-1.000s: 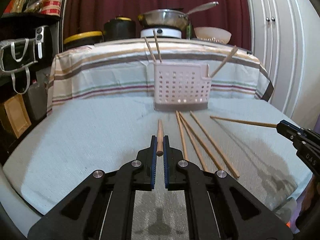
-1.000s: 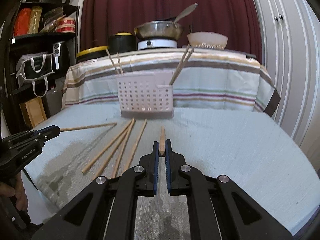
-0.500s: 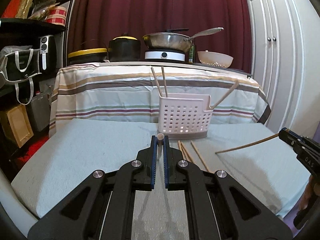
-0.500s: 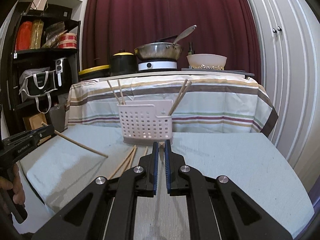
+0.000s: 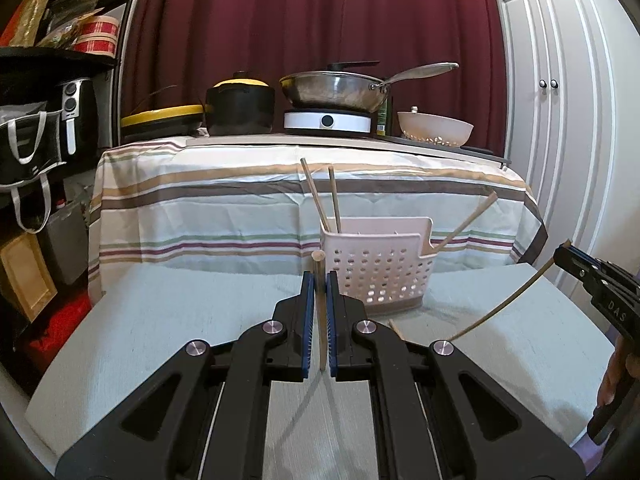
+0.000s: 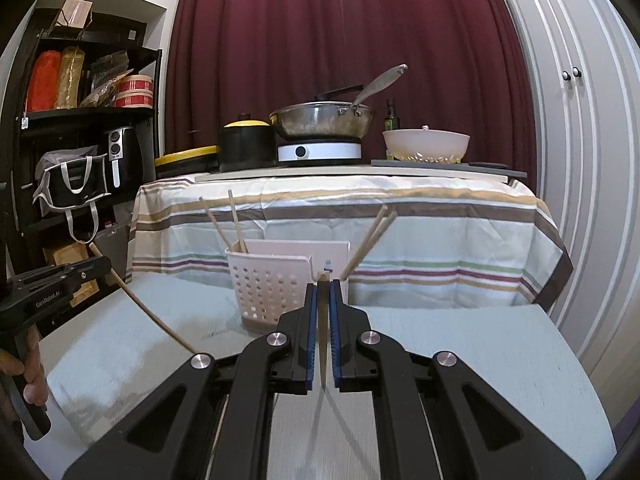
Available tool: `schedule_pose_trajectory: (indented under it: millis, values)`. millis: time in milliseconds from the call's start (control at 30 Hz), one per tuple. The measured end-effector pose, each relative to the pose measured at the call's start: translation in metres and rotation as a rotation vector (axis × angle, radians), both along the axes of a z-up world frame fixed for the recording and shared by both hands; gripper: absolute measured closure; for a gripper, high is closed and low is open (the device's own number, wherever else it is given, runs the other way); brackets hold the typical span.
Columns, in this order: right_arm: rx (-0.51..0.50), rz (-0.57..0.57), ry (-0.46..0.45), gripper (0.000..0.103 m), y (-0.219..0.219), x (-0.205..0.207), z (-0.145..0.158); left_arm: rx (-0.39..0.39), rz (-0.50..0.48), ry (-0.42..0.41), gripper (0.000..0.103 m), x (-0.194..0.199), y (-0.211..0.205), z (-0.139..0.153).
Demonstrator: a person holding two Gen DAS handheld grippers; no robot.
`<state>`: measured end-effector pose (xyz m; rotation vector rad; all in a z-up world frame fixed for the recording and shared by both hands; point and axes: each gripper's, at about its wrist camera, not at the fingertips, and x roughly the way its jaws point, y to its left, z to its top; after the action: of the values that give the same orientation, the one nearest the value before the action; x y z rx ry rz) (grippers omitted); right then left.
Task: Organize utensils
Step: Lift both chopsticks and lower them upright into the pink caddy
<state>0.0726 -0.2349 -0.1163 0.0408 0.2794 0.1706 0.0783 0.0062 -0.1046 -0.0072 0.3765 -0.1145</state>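
Wooden chopstick (image 5: 319,280), round and pale, is clenched between the blue ribbed pads of the left gripper (image 5: 319,280) in the left wrist view; its blunt end pokes up above the fingertips and the thin end hangs down between the black jaws, clear of the table; white plastic basket (image 5: 380,268), perforated with rows of holes and split into compartments, stands on the pale grey-green woven table cover (image 5: 160,328) just behind the gripper; two chopsticks lean in its left compartment, one slants out of the right side; loose chopstick end (image 5: 394,326) lies on the cover by the basket, mostly hidden by the gripper arm; right gripper (image 5: 560,254) enters at the right edge, gripping a second chopstick (image 5: 504,304) that slopes down and left; striped tablecloth (image 5: 240,200) behind, steel pan (image 5: 336,90) on a white hob, black pot with yellow lid, white bowl, maroon curtain.

Right wrist view: right gripper (image 6: 322,284) clamped on its thin tapered chopstick (image 6: 322,312), seen end-on, directly in front of the basket (image 6: 272,280)'s right part; left gripper (image 6: 105,263) at the left edge holding its chopstick (image 6: 152,312), hand (image 6: 24,372) on the handle; black shelf (image 6: 92,108) with packets and a bag.
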Motion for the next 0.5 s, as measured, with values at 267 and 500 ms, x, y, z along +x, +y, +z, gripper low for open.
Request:
schedule_pose_trajectory:
  millis: [267,500]
  values:
    - [0.018,0.005,-0.017,0.096,-0.003,0.021,0.014,-0.012,-0.024,-0.002,0.097,0.025,0.002,0.015]
    - [0.049,0.030,-0.035,0.096,-0.007,0.031,0.033,-0.059,-0.081,-0.016,0.097,0.037,0.001,0.040]
